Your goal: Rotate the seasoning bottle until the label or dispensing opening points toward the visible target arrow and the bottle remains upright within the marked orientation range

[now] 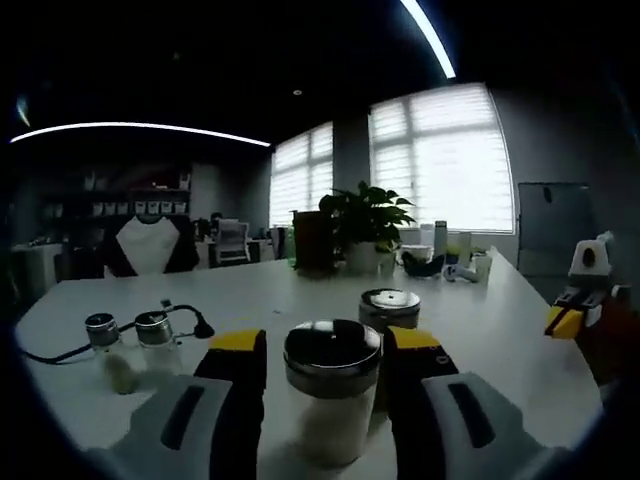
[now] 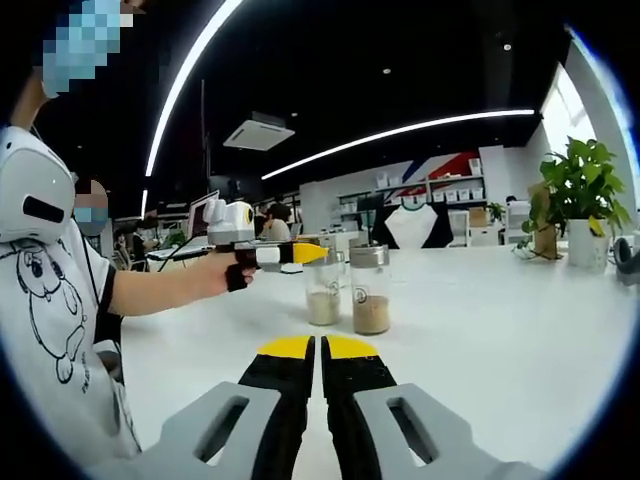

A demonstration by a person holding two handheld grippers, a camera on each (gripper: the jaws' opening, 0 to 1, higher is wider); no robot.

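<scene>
A glass seasoning bottle (image 1: 332, 385) with a metal lid and white contents stands upright on the white table (image 1: 480, 310). My left gripper (image 1: 326, 340) is open, its yellow-tipped jaws on either side of the lid with narrow gaps. A second lidded bottle (image 1: 390, 305) stands just behind. In the right gripper view both bottles stand side by side, the pale-filled bottle (image 2: 322, 292) and the brown-filled bottle (image 2: 370, 295), with the left gripper (image 2: 300, 253) reaching the pale one from the left, held in a person's hand. My right gripper (image 2: 318, 348) is shut and empty, short of the bottles.
Two small lidded jars (image 1: 125, 330) and a black cable lie at the table's left. A potted plant (image 1: 365, 215) and small items stand at the far edge. The right gripper (image 1: 578, 300) shows at the right. A person in a white shirt (image 2: 50, 290) stands at the left.
</scene>
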